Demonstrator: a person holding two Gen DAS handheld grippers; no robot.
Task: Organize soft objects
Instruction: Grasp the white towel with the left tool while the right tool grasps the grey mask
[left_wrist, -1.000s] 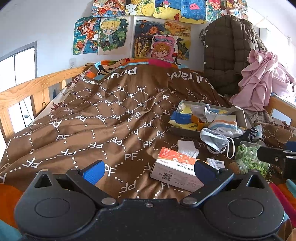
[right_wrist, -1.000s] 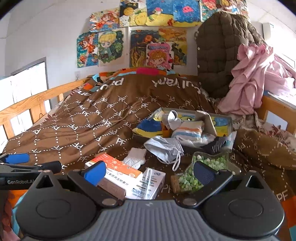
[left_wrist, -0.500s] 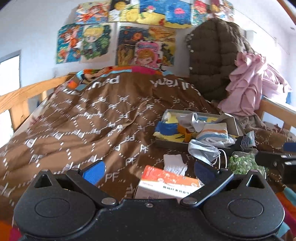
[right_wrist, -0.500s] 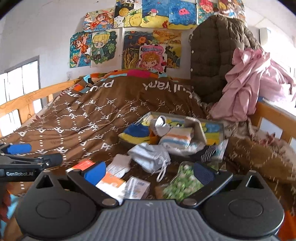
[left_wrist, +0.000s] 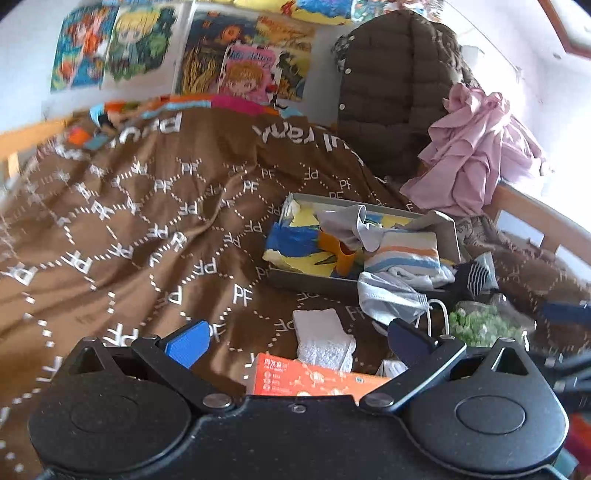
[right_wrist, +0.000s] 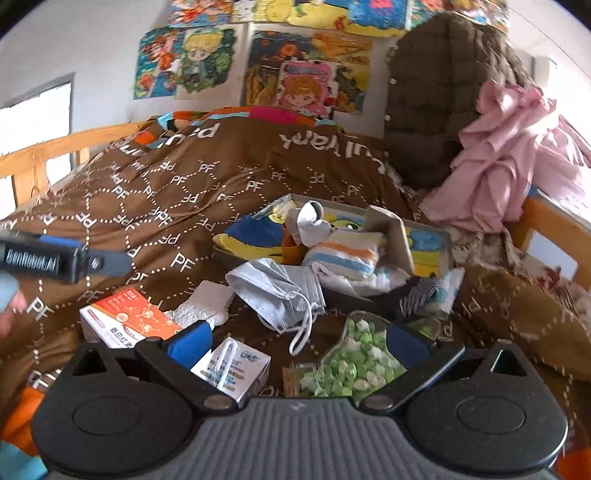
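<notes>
A shallow grey box sits on the brown bedspread, holding a striped folded cloth, a grey sock and a blue and yellow cloth. In front of it lie a grey face mask and a white folded pad. My left gripper is open and holds nothing, just short of the pad. My right gripper is open too, hovering near the mask.
An orange and white carton, a small white carton and a clear bag of green pieces lie nearby. A dark striped sock lies by the box. A brown jacket and pink clothes pile at the right.
Both grippers have moved forward toward the box and the mask, so those things look larger. The left view has swung left to right. Both stay open.
</notes>
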